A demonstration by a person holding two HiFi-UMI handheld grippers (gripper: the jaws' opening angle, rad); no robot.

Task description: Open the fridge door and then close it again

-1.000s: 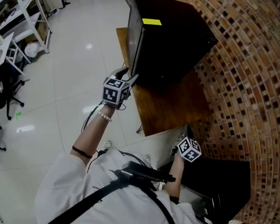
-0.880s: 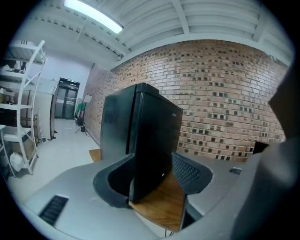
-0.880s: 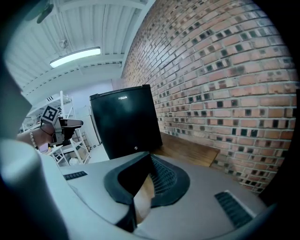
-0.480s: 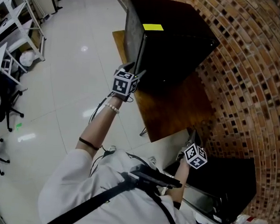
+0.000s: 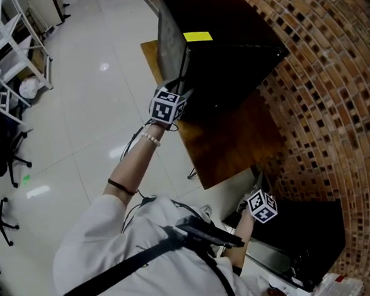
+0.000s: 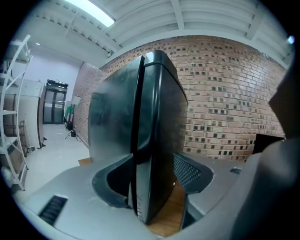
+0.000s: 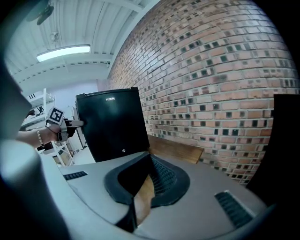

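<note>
Little is showing of the black fridge's (image 5: pixel 233 49) inside, only a dark seam beside its grey door (image 6: pixel 112 136). Your left gripper (image 6: pixel 154 164) is straddling that door edge, jaws released. Your right gripper (image 7: pixel 149 165) is hanging clenched, empty. The fridge is sitting on the wooden table (image 5: pixel 232 144) by the brick wall (image 5: pixel 327 103).

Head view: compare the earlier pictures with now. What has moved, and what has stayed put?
The left gripper moved in toward the fridge; its open jaws now straddle the edge of the door, which looks all but shut. The right gripper stayed shut and empty, low near the wooden table.
</note>
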